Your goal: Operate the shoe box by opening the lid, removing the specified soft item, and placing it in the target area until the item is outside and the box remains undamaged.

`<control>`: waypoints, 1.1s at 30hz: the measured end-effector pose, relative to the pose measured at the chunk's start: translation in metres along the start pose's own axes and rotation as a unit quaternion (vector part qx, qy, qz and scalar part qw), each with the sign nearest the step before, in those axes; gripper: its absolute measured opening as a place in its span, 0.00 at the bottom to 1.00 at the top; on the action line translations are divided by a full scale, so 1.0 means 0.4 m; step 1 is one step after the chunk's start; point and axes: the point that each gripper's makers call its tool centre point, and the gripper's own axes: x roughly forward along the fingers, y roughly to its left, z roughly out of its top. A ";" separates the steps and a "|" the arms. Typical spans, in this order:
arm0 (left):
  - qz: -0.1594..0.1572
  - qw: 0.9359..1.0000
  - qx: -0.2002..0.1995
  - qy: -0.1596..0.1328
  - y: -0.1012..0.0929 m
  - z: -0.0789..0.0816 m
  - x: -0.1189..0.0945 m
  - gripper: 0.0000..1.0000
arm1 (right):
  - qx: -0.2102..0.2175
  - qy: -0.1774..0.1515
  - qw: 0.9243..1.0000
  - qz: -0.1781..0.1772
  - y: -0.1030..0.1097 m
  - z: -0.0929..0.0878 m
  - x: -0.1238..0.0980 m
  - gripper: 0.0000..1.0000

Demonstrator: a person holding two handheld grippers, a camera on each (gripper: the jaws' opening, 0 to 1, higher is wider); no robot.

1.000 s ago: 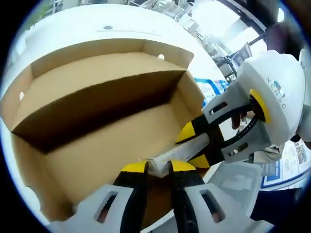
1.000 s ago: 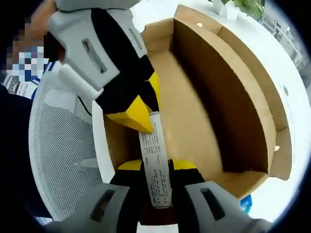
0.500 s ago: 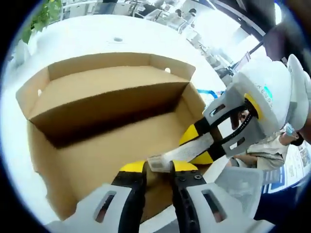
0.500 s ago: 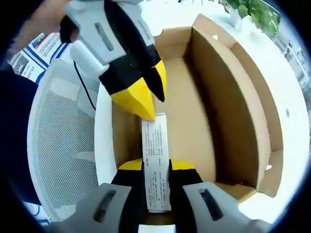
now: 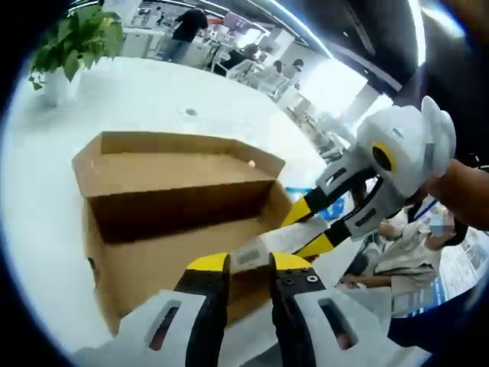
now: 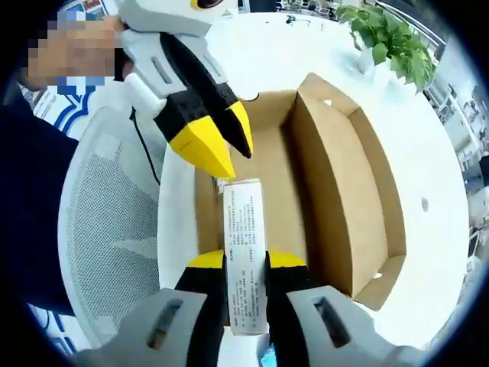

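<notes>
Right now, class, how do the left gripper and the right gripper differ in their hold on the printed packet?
The right gripper clamps the packet along its length; the left gripper pinches only its end. In the right gripper view, the left gripper points down at the packet from above. Both are shut on it, above the open box.

Hidden or illegible parts
White packet (image 6: 244, 252): print too small to read, lower end cut off between right gripper (image 6: 246, 264) jaws; shoe box (image 5: 176, 222) floor partly hidden behind left gripper (image 5: 248, 264).
</notes>
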 end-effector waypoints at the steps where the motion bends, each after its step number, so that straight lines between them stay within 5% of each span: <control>1: -0.009 0.999 -0.023 -0.022 -0.007 0.012 -0.019 0.19 | 0.001 0.000 1.000 -0.002 0.000 -0.002 -0.006 0.15; 7: 0.005 1.000 0.022 -0.003 -0.006 -0.055 -0.077 0.19 | 0.002 0.004 1.000 -0.012 0.005 -0.025 -0.049 0.15; 13: 0.002 1.000 0.003 -0.013 0.021 -0.109 -0.098 0.19 | -0.003 0.013 1.000 -0.022 0.013 -0.057 -0.101 0.15; 22: -0.050 0.992 0.083 -0.080 -0.092 -0.110 -0.149 0.22 | 0.004 0.034 0.999 -0.034 0.008 -0.156 -0.189 0.15; 28: -0.089 0.985 0.127 -0.073 -0.196 -0.139 -0.141 0.23 | 0.008 0.058 0.997 -0.042 -0.001 -0.248 -0.227 0.15; 33: -0.111 0.981 0.144 -0.064 -0.260 -0.153 -0.123 0.23 | 0.012 0.056 0.998 -0.041 -0.001 -0.283 -0.255 0.15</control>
